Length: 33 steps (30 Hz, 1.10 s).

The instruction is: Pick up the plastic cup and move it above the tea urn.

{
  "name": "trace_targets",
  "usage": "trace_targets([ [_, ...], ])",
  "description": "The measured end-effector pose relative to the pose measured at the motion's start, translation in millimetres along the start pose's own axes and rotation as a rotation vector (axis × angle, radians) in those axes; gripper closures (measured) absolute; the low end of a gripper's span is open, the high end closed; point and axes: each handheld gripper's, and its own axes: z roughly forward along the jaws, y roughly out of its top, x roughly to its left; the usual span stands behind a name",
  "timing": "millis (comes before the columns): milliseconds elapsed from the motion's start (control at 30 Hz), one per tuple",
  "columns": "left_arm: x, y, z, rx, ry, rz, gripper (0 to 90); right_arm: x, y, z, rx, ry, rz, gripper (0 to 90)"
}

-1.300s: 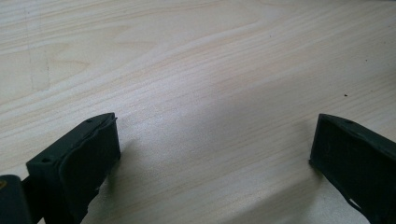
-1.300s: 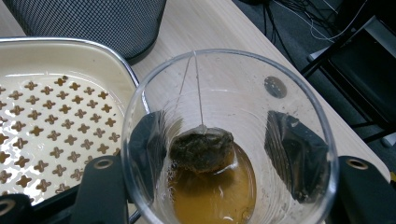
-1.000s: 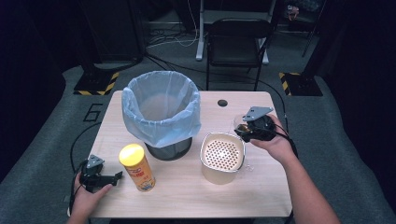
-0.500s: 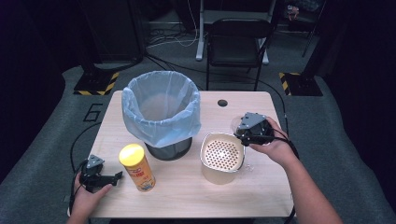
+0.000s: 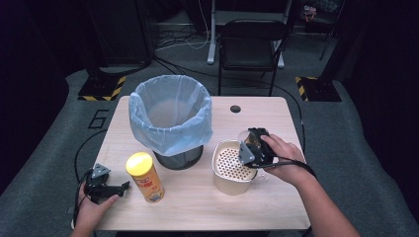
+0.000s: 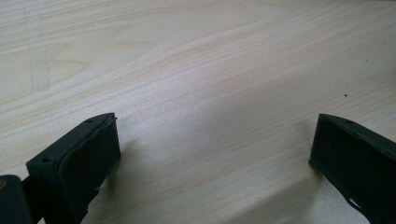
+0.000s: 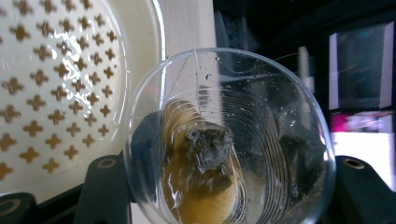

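Table [image 5: 197, 207] carries a lined bin [image 5: 170, 121] at centre-left, with a perforated strainer [image 5: 232, 165] to its right and a yellow can [image 5: 143, 177] in front. Right gripper [image 5: 254, 145] pinches a clear cup [image 7: 229, 140], tilted at the strainer's rim, with brownish liquid and a dark lump inside. Left gripper [image 5: 101, 185] rests on the table, jaws spread, holding nothing.

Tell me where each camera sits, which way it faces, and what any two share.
High view: above the person's side, looking forward and down on the table; both forearms enter from below, left claw by the yellow can.
Left gripper view: on the left claw, facing bare tabletop between its open jaws.
Right gripper view: on the right claw, looking into the clear cup it grips.
Shared: the strainer shows in high and right gripper views.
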Motion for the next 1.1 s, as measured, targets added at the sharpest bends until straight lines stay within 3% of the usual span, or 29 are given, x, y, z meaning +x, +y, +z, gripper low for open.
trace_targets([
  [67, 0.0, 0.0, 0.0, 0.000, 0.000, 0.000, 1.3, 12.1, 8.6, -0.8, 0.042, -0.079, -0.106, 42.6],
  [100, 0.0, 0.0, 0.0, 0.000, 0.000, 0.000, 1.3, 16.1, 13.4, -0.5, 0.059, -0.122, -0.203, 44.5],
  [133, 0.0, 0.0, 0.0, 0.000, 0.000, 0.000, 1.3, 23.3, 17.1, -0.9, 0.088, -0.157, -0.262, 45.2],
  [233, 0.0, 0.0, 0.0, 0.000, 0.000, 0.000, 1.3, 35.8, 27.7, 0.9, 0.128, -0.176, -0.503, 47.0],
  [300, 0.0, 0.0, 0.0, 0.000, 0.000, 0.000, 1.3, 40.5, 33.1, 2.3, 0.138, -0.194, -0.621, 47.4],
  [333, 0.0, 0.0, 0.0, 0.000, 0.000, 0.000, 1.3, 44.9, 31.6, 4.1, 0.143, -0.203, -0.628, 47.5],
  [400, 0.0, 0.0, 0.0, -0.001, 0.000, 0.000, 1.3, 47.1, 35.8, 2.7, 0.155, -0.241, -0.712, 47.5],
  [467, 0.0, 0.0, 0.0, 0.000, 0.000, 0.000, 1.3, 51.2, 35.7, 1.8, 0.182, -0.268, -0.734, 47.5],
  [533, 0.0, 0.0, 0.0, 0.000, 0.000, 0.000, 1.3, 57.5, 34.6, 3.2, 0.146, -0.296, -0.681, 47.4],
  [633, 0.0, 0.0, 0.0, 0.000, 0.000, 0.000, 1.3, 61.6, 32.8, -0.4, 0.185, -0.333, -0.716, 47.3],
  [700, 0.0, 0.0, 0.0, 0.000, 0.000, 0.000, 1.3, 59.5, 32.6, -0.6, 0.210, -0.348, -0.800, 47.1],
  [733, 0.0, 0.0, 0.0, 0.000, 0.000, 0.000, 1.3, 59.5, 31.8, -0.5, 0.207, -0.416, -0.870, 47.1],
  [767, 0.1, 0.1, -0.3, 0.004, 0.000, 0.001, 1.3, 57.8, 32.0, -0.3, 0.217, -0.407, -0.921, 47.0],
  [800, 0.0, 0.0, 0.0, 0.000, 0.000, 0.000, 1.3, 56.7, 32.2, 0.4, 0.227, -0.379, -0.938, 47.0],
  [833, 0.0, 0.0, 0.0, 0.000, 0.000, 0.000, 1.3, 55.5, 33.3, 0.5, 0.240, -0.328, -0.928, 46.9],
  [867, 0.0, 0.0, 0.0, 0.000, 0.000, 0.000, 1.3, 56.8, 33.4, -0.2, 0.227, -0.389, -0.921, 46.9],
  [1000, 0.0, 0.0, 0.0, 0.000, 0.000, 0.000, 1.3, 53.7, 35.7, -1.9, 0.218, -0.380, -0.900, 47.0],
  [1033, 0.0, 0.0, 0.0, 0.000, 0.000, 0.000, 1.3, 52.0, 37.2, -2.3, 0.225, -0.336, -0.885, 47.0],
  [1100, 0.0, 0.0, 0.0, 0.000, 0.000, 0.000, 1.3, 53.0, 36.3, -3.3, 0.203, -0.400, -0.874, 47.0],
])
